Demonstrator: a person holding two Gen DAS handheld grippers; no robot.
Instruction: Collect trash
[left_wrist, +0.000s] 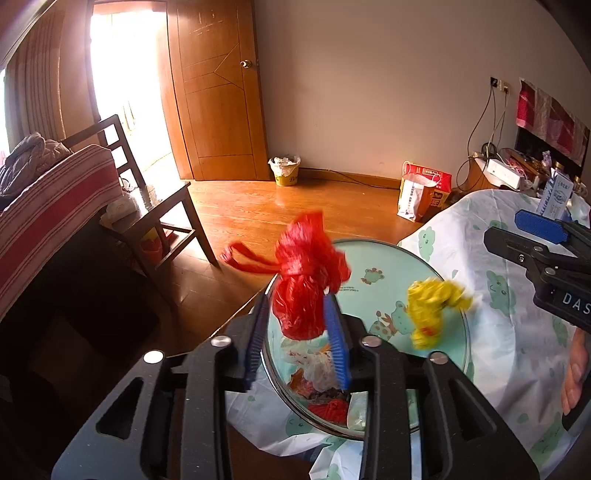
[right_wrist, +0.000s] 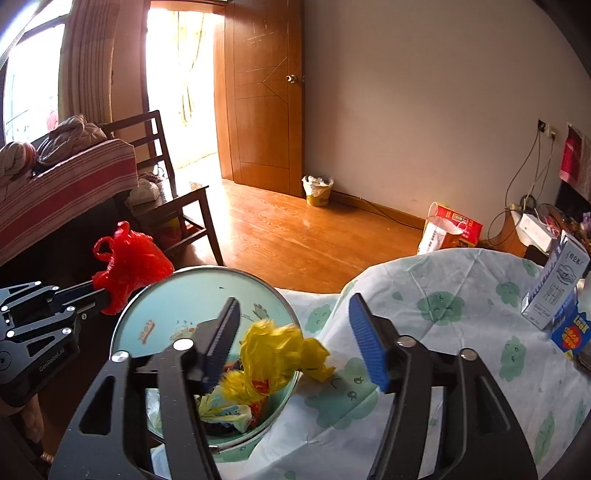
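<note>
A round teal basin (left_wrist: 388, 245) (right_wrist: 207, 271) with a metal rim sits at the table's edge and holds several wrappers (left_wrist: 317, 373) (right_wrist: 225, 410). A knotted red plastic bag (left_wrist: 306, 284) (right_wrist: 129, 262), blurred, is between the blue pads of my left gripper (left_wrist: 295, 299) (right_wrist: 107, 291) over the basin's left rim; the jaws stand apart, with a gap on the left side. A crumpled yellow bag (left_wrist: 432, 306) (right_wrist: 273, 354), also blurred, hangs free over the basin's right rim between the wide-open fingers of my right gripper (right_wrist: 295, 299) (left_wrist: 517, 232), touching neither pad.
The table wears a white cloth with green cartoon prints (left_wrist: 517, 332) (right_wrist: 443, 314). A milk carton (right_wrist: 557, 288) and a blue box (right_wrist: 570, 332) stand at its right. A wooden chair (left_wrist: 155, 206) is left, a yellow waste bin (left_wrist: 284, 170) by the door, and a paper bag (left_wrist: 417, 195) on the floor.
</note>
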